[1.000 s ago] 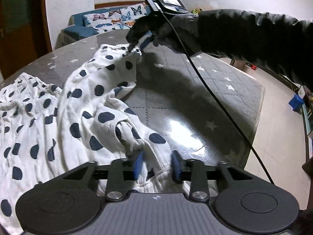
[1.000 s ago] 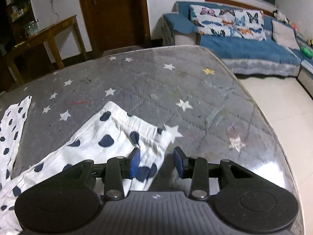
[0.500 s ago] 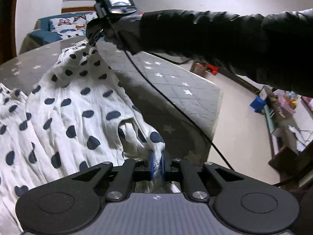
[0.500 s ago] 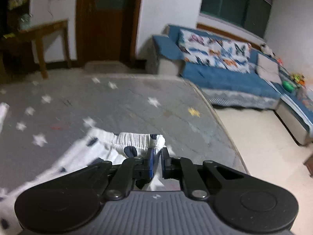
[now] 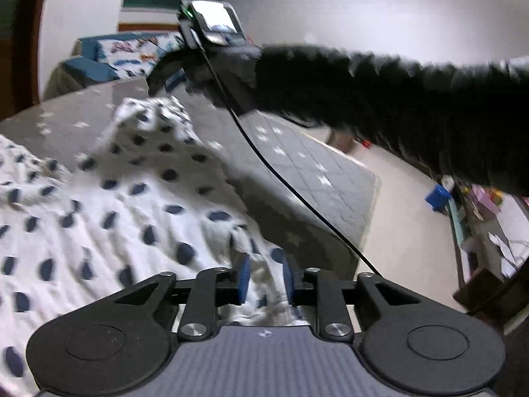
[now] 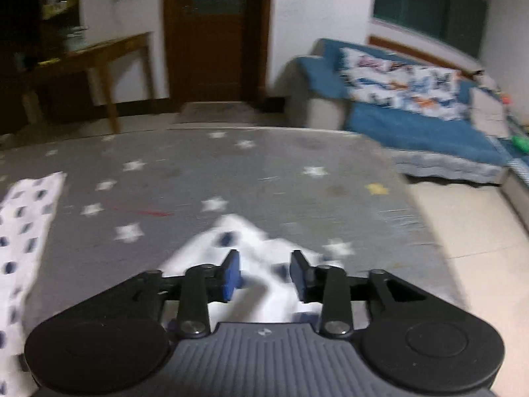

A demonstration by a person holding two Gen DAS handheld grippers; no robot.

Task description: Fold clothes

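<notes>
- Plainly, both claws stand wide and hold nothing: the left gripper (image 5: 263, 278) and right gripper (image 6: 264, 276) each have loose cloth between parted pads.
- The spotted garment (image 5: 132, 205) lies rumpled on the grey starred mat (image 6: 264, 172), one corner near the mat's edge.
- Risks, as a judgement: a released corner may slump out of line; the dangling cable (image 5: 281, 178) could snag the cloth; blur suggests haste, which could drag the fabric askew.
</notes>
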